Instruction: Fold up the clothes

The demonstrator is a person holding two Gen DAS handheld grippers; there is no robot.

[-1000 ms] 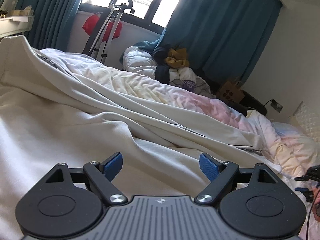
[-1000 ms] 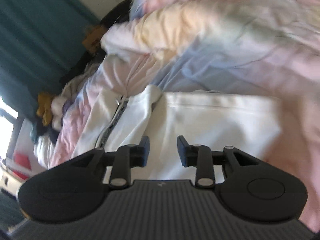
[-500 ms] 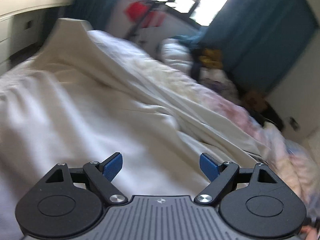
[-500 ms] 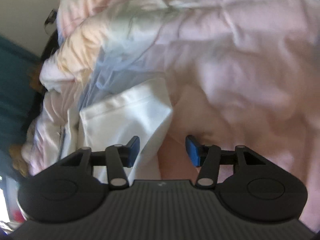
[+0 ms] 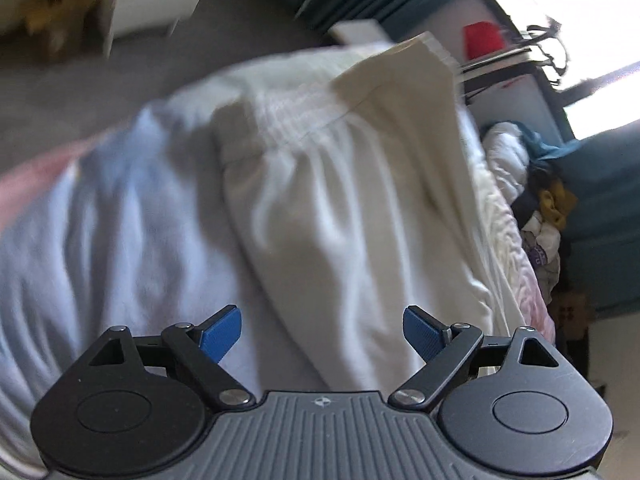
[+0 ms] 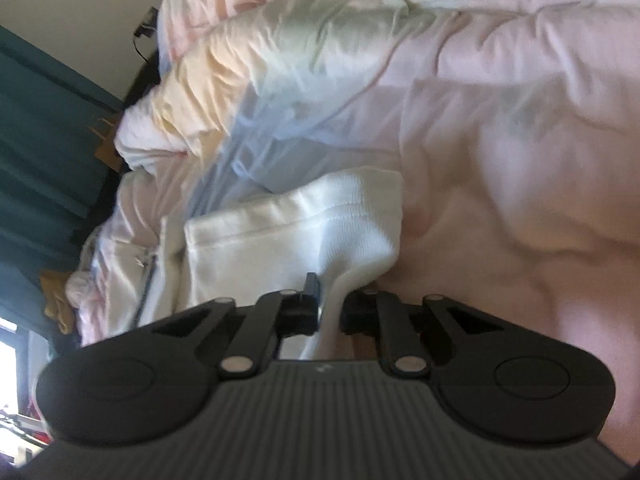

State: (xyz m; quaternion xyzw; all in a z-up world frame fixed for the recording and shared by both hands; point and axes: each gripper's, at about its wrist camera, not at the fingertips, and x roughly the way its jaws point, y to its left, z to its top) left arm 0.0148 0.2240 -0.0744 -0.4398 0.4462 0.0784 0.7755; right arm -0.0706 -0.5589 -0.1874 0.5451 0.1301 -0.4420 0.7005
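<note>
Right gripper (image 6: 330, 306) has its jaws pinched in close on a fold of the white garment (image 6: 304, 232), cloth squeezed between them right at the ribbed cuff end, and it looks like a firm hold! Over on the other side, the left gripper (image 5: 322, 330) is spread wide with blue pads (image 5: 222, 330) well apart and nothing between them, hovering just above the same garment near its gathered ribbed band (image 5: 288, 116). That garment lies stretched across the bed's pastel duvet (image 6: 520, 128), one end by the duvet's foot-side edge above the grey floor (image 5: 100, 76), the other bunched where the right gripper has it, with a zip (image 6: 146, 276) showing just beside the cuff. How far the folding has got, I can't call from this; the cloth is creased and partly doubled near the cuff. Now the dangers, as I judge them: the right hold takes only a narrow pinch of thick ribbing, so a quick pull could slip it free. The left gripper, closing from above, could catch the soft duvet along with the garment and drag the bedding into the fold. And the band end sits close to the duvet's edge, so slack there might slide toward the floor.
</note>
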